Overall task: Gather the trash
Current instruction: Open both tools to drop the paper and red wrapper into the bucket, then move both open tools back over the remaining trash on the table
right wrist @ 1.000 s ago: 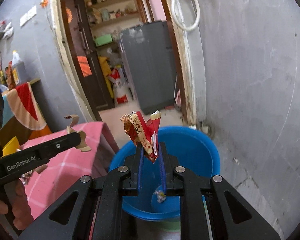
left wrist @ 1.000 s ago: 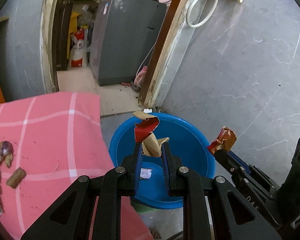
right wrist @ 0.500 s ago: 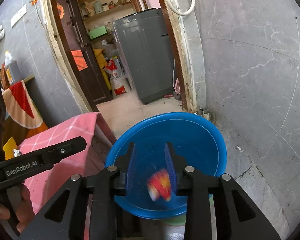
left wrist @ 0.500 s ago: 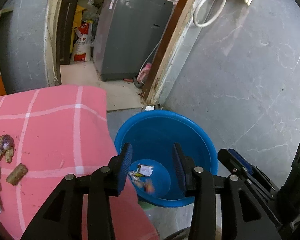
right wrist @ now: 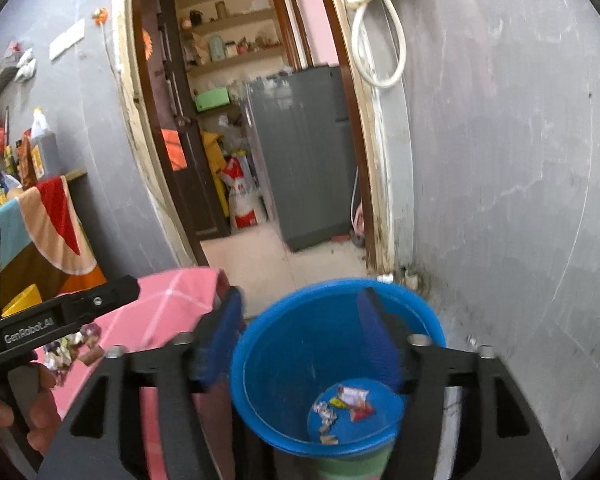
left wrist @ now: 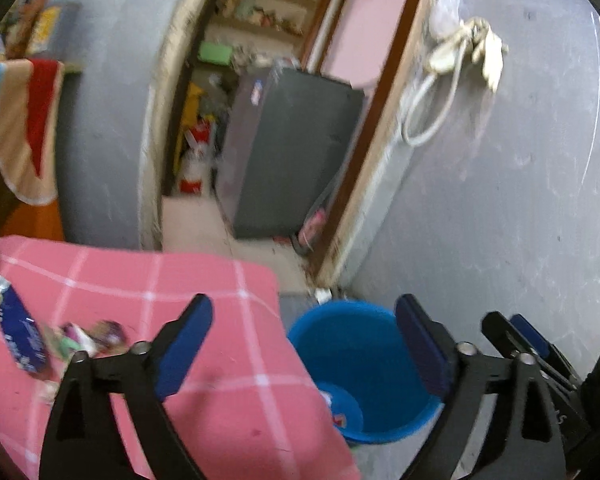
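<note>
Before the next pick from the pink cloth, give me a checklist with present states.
1. Left gripper open, nothing between its fingers: ok.
2. Right gripper open, nothing held: ok.
3. Dropped wrappers lying at the bottom of the blue bucket: ok.
4. Trash left to collect: not ok; a pile of wrappers and a blue packet lie on the pink checked cloth.
5. Left-view sharpness for aiming: not ok, motion blur.
6. Number of pieces in the pile: cannot tell.
</note>
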Tool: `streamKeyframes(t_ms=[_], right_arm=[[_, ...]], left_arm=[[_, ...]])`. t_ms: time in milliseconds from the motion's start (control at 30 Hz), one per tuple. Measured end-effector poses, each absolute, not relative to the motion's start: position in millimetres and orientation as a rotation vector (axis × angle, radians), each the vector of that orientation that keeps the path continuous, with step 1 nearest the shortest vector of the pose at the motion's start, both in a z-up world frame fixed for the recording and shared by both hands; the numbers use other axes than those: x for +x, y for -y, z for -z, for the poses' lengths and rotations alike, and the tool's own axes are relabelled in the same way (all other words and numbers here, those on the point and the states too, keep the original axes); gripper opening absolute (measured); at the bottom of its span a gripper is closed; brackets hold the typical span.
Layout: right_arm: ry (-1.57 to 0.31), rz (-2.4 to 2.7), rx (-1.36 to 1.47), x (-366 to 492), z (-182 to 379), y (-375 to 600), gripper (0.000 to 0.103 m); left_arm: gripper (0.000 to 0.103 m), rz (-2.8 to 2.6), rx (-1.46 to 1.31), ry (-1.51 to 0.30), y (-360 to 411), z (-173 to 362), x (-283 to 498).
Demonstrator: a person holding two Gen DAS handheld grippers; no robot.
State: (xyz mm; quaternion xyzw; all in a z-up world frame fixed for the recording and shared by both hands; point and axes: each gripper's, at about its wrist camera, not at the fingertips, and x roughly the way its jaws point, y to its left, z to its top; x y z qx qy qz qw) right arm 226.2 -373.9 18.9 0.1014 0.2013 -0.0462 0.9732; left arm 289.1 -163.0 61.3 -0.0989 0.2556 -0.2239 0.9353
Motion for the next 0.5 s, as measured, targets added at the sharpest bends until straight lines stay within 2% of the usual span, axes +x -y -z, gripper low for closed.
streamKeyframes(t_ms=[133, 200, 500], right_arm=[[-0.33, 0.08, 0.169, 217.7, -36.0, 358.8, 0.091], [-0.296, 0.071, 0.157, 213.8, -44.0, 352.1, 0.101], [-0.178, 0.006, 0.117, 199.6, -71.1, 319.1, 0.103]], left_arm=[[0.1, 0.398, -0.205, -0.445, 134.4, -74.5, 277.6], [0.1, 0.365, -0.196, -0.42, 122.1, -78.8, 271.4], [0.101, 0.25, -0.147, -0.294, 78.6, -88.2, 232.1]])
